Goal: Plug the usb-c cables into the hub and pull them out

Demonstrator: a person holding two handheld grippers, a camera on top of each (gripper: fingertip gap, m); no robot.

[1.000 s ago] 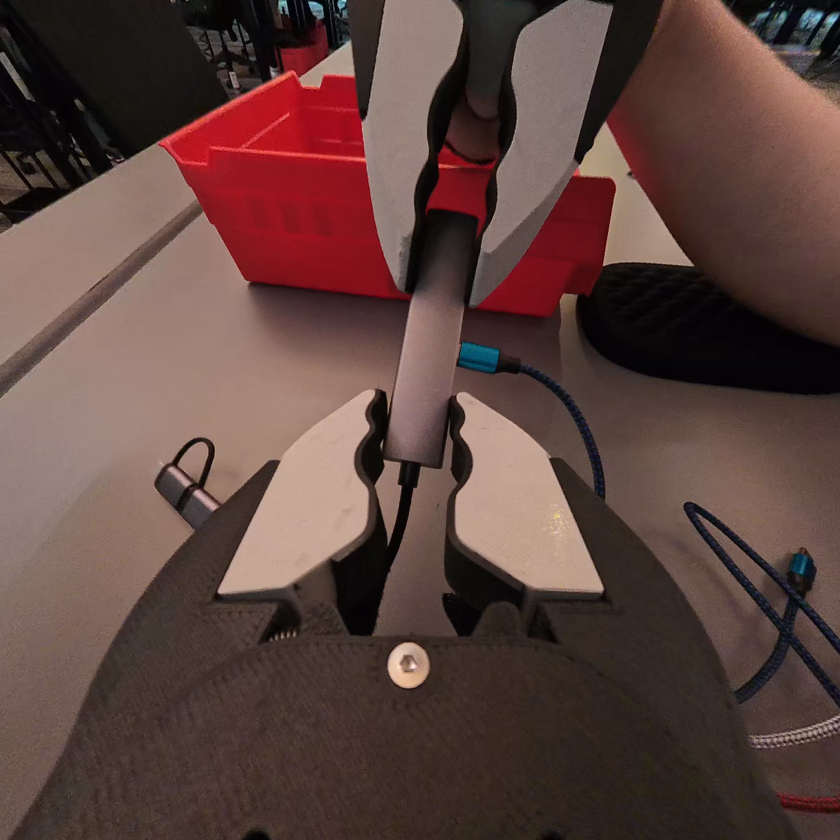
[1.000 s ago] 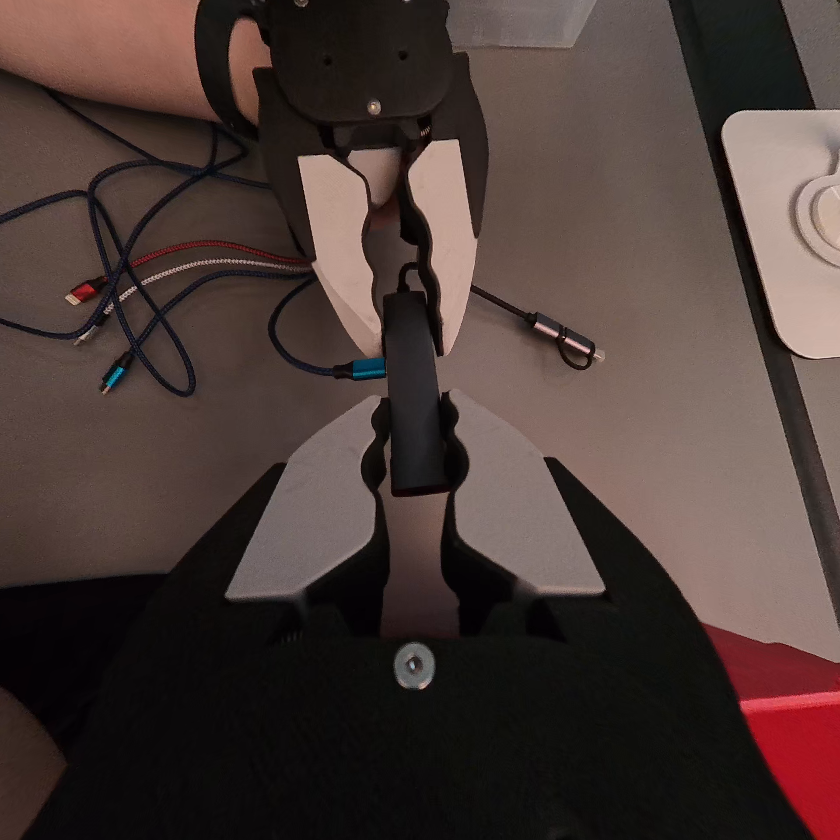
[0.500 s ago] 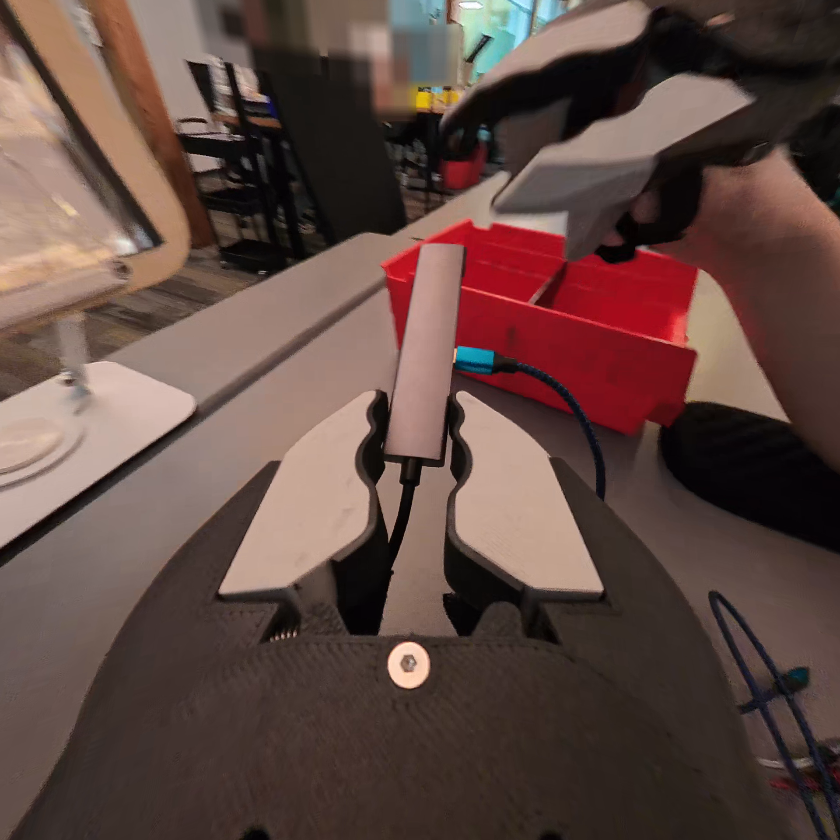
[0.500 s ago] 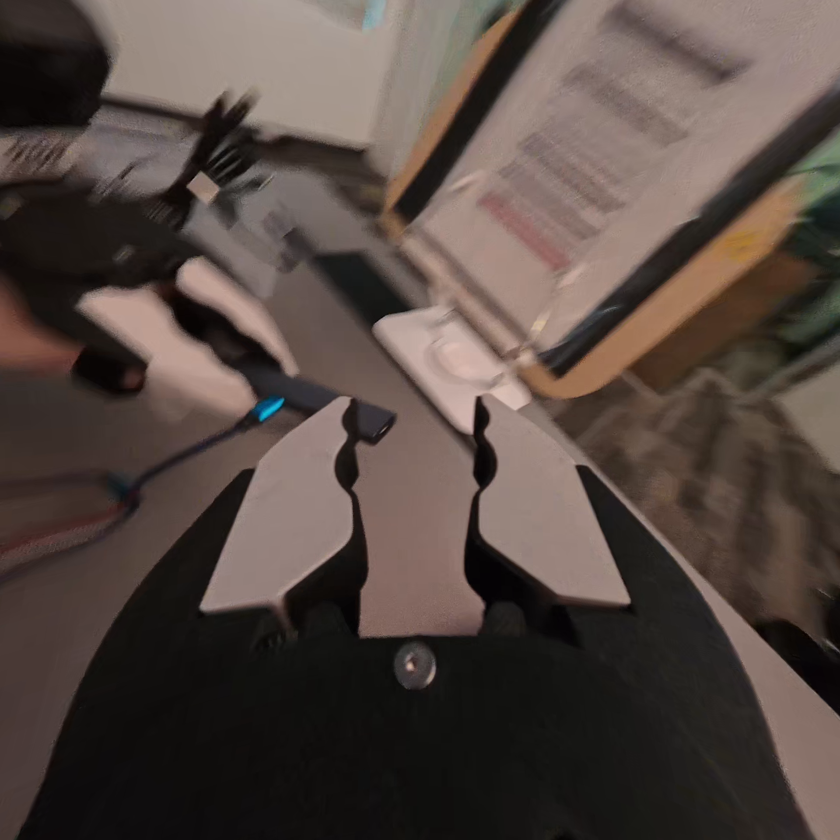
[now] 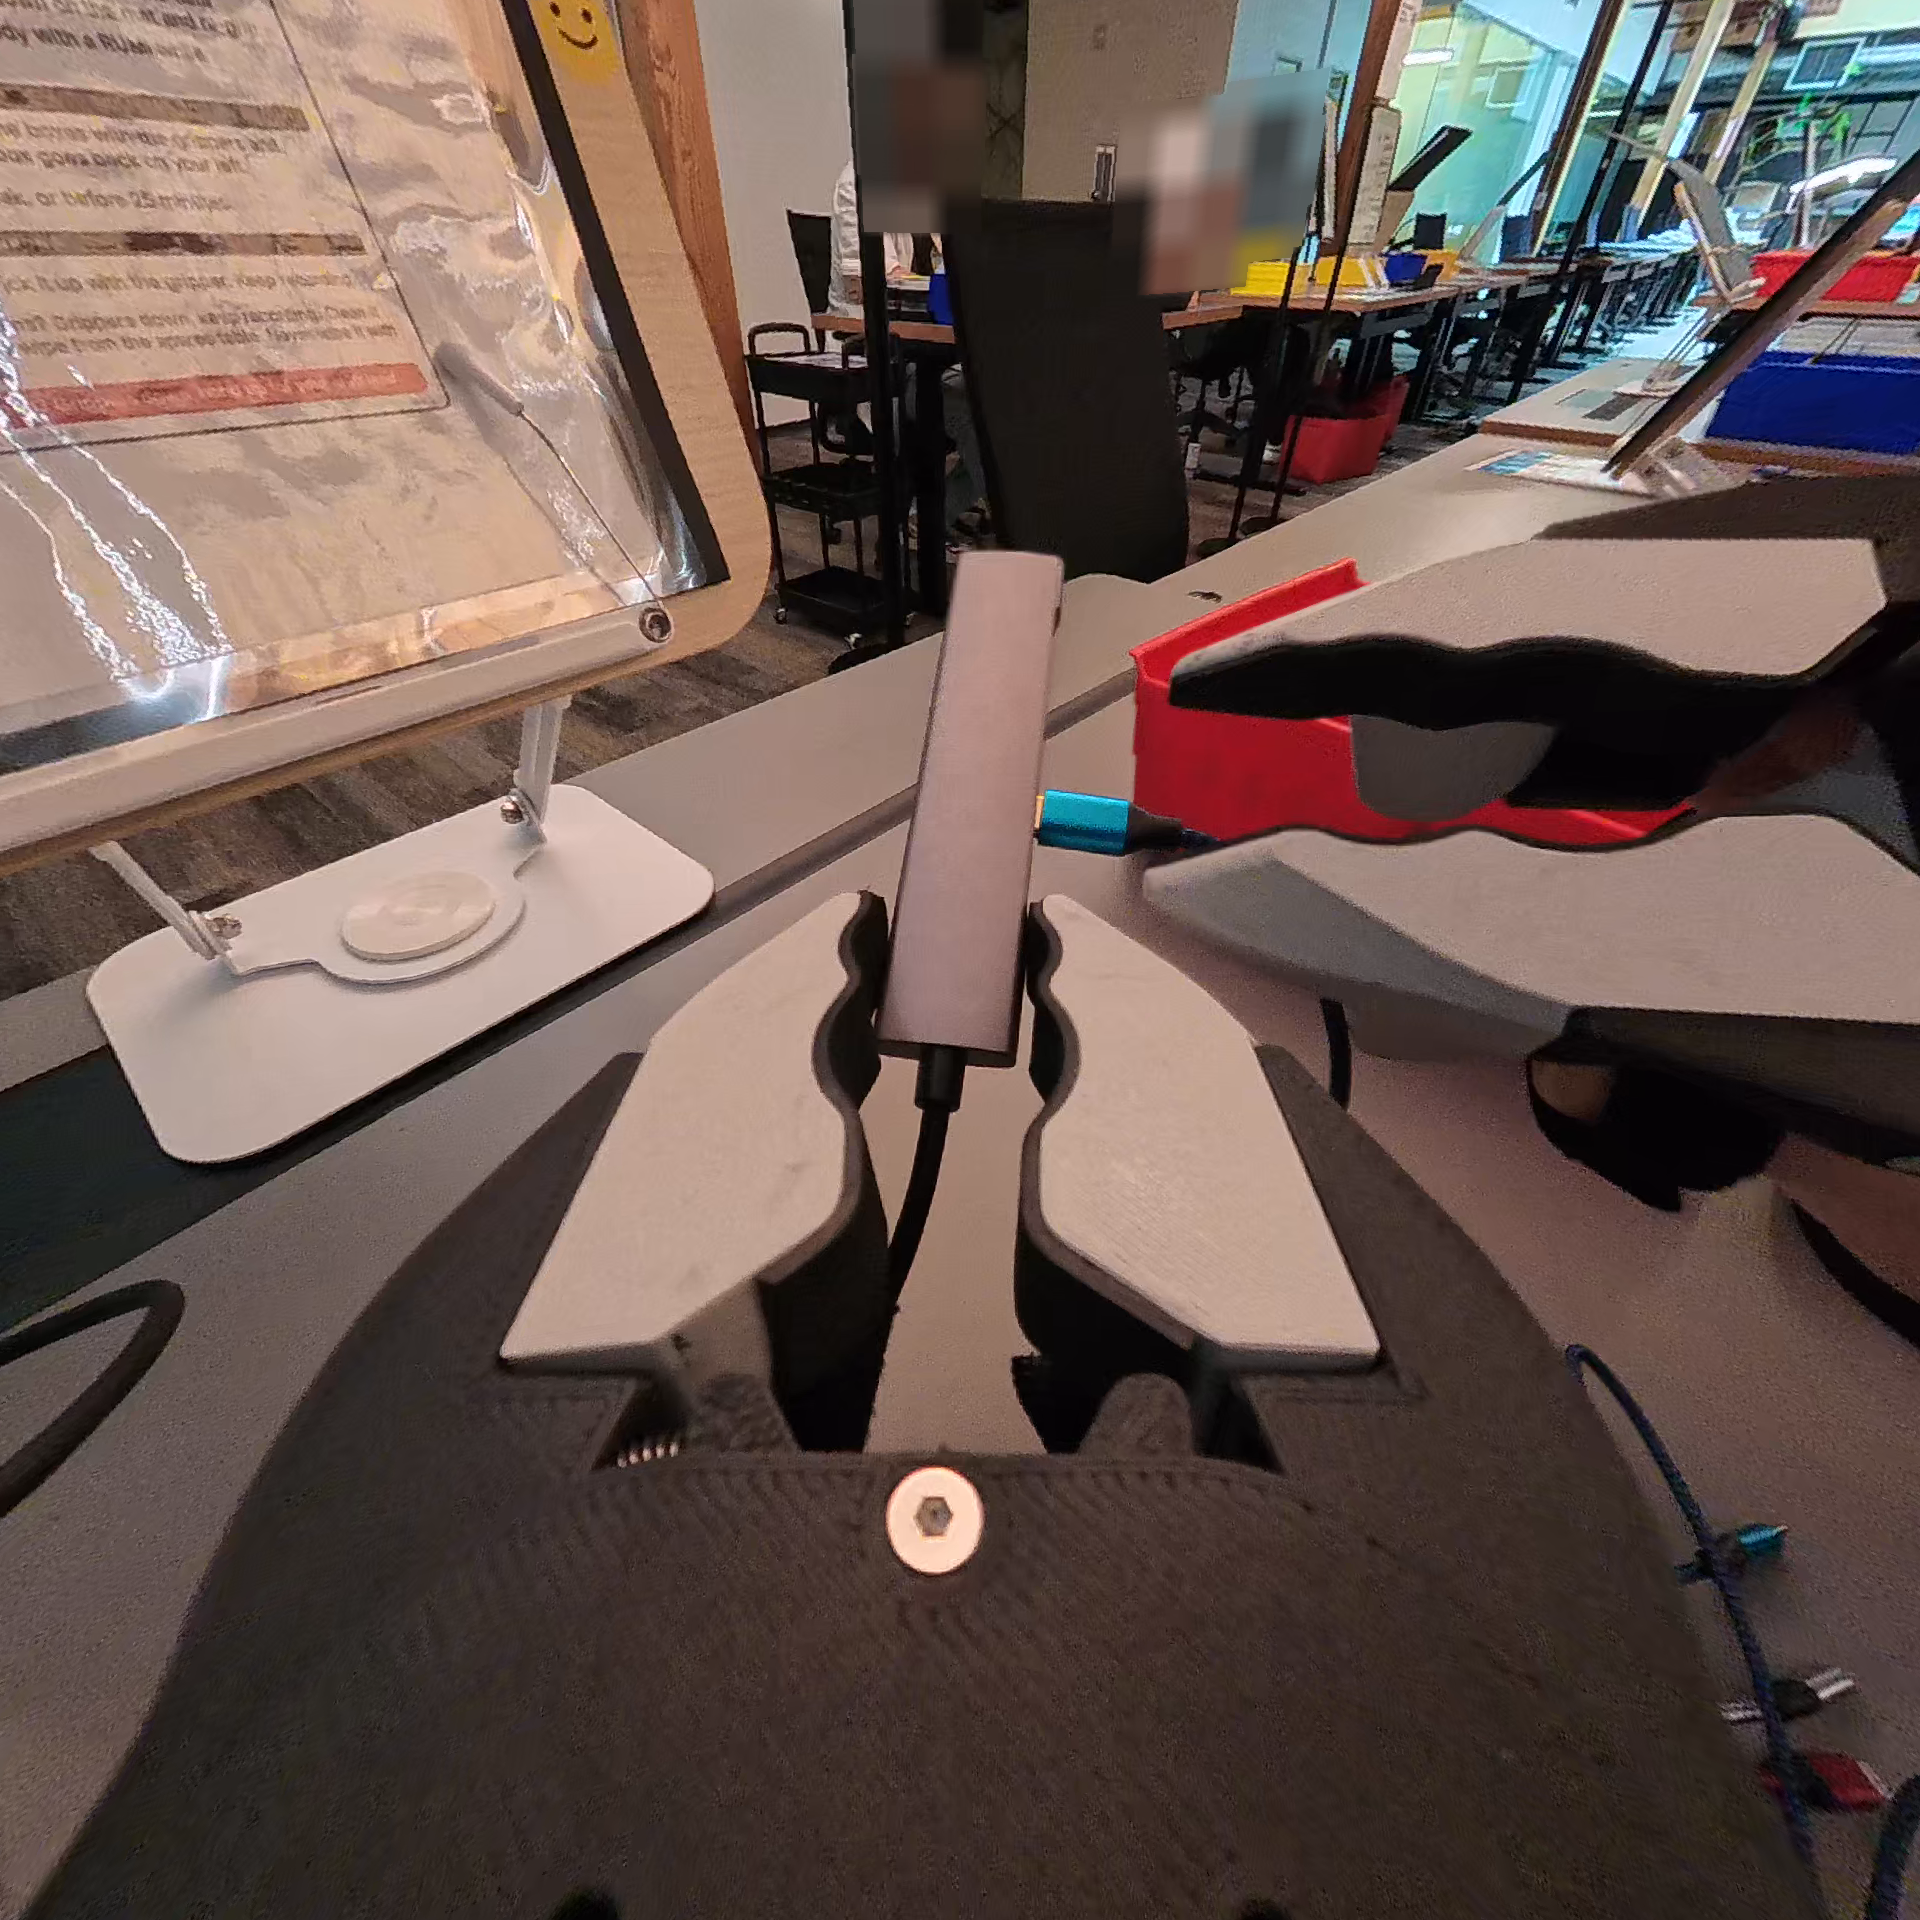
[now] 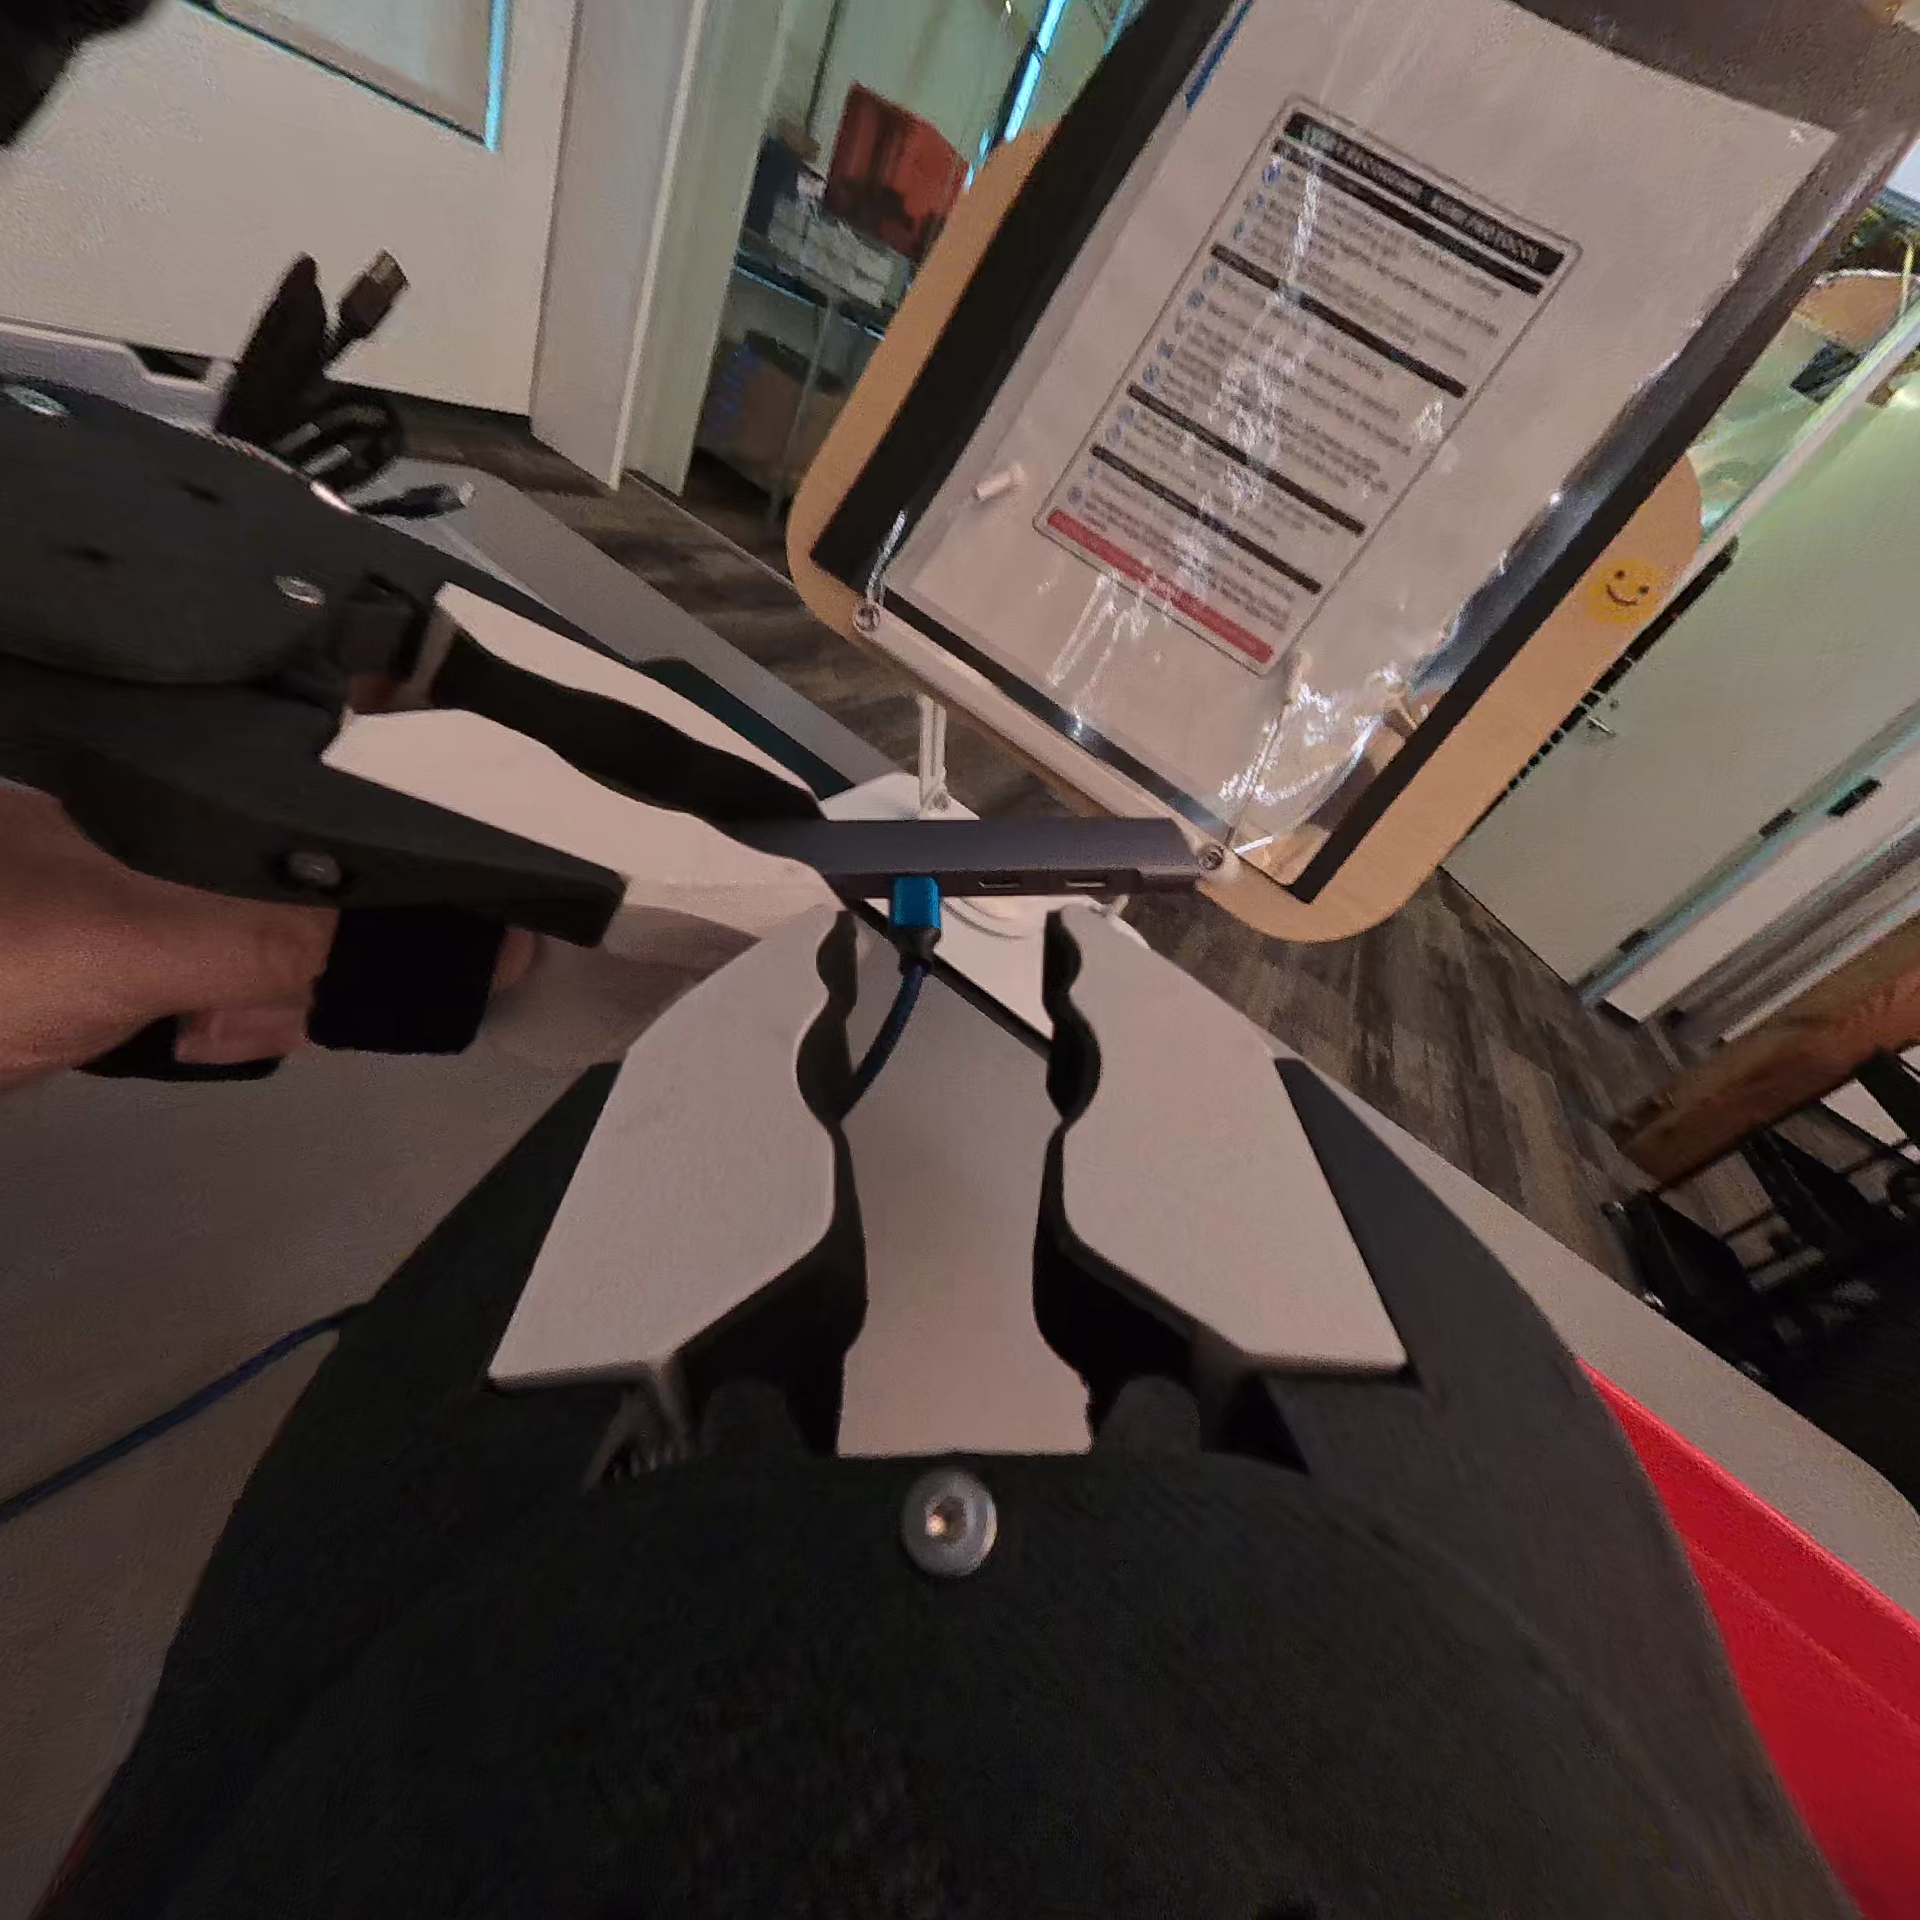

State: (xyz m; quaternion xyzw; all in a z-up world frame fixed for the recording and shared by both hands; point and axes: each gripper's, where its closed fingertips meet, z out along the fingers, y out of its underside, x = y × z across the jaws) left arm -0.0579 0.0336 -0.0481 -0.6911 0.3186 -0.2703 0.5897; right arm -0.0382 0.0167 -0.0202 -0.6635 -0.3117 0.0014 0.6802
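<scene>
While left claw (image 5: 956, 971) clamps hub (image 5: 982, 790), right claw (image 6: 945, 961) gapes empty, two free ports probably visible only there.

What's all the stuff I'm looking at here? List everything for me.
hub: 1, grey bar, clamped in left gripper
blue cable plug: 1, bright blue, plugged into hub's side
loose cables: several, blue, red, white, on table at right
bin: 1, red, behind hub
sign stand: 1, white base, wood-edged board, left
table: 1, grey
left gripper: 1, black and grey, shut
right gripper: 1, open, around the blue cable
</scene>
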